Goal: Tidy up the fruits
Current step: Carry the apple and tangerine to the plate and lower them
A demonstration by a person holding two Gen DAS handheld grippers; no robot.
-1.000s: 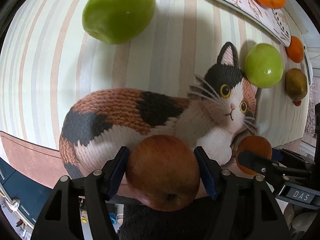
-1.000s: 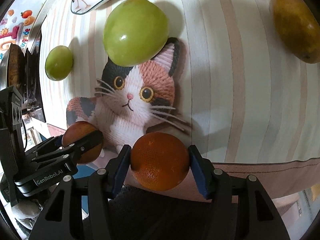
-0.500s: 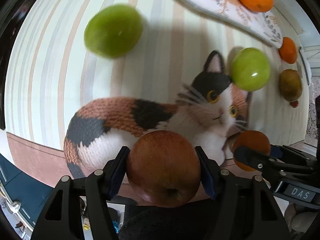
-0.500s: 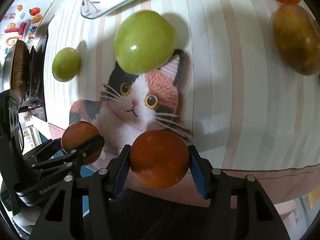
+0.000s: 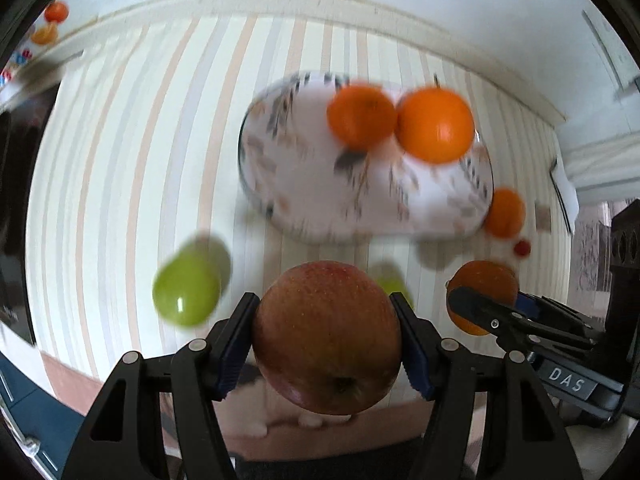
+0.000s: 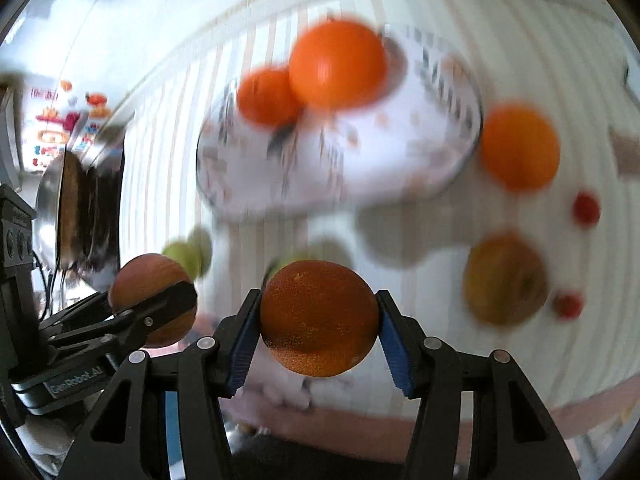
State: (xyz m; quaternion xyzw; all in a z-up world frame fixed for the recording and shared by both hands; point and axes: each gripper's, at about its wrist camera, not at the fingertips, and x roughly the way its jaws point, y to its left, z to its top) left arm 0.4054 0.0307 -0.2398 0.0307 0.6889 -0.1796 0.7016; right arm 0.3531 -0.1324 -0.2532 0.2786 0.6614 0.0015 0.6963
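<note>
My left gripper [image 5: 326, 336] is shut on a red apple [image 5: 327, 336], held above the striped tablecloth. My right gripper [image 6: 319, 324] is shut on a dark orange [image 6: 319, 322]; it also shows in the left wrist view [image 5: 482, 296]. The apple shows in the right wrist view [image 6: 150, 302] at left. Ahead lies a patterned oval plate [image 5: 304, 196] [image 6: 392, 164] with two oranges [image 5: 434, 124] [image 6: 338, 68] on it. Both views are blurred by motion.
On the cloth lie a green apple [image 5: 186, 292], another green fruit [image 5: 394, 286] behind the red apple, a loose orange [image 5: 505, 213] [image 6: 519, 148], a brownish pear-like fruit [image 6: 505, 278] and small red fruits [image 6: 586, 208]. A wall runs behind the table.
Both grippers have tilted up and pulled back with their fruit. The cat picture has dropped out of sight and the plate with oranges has come to the middle of view.
</note>
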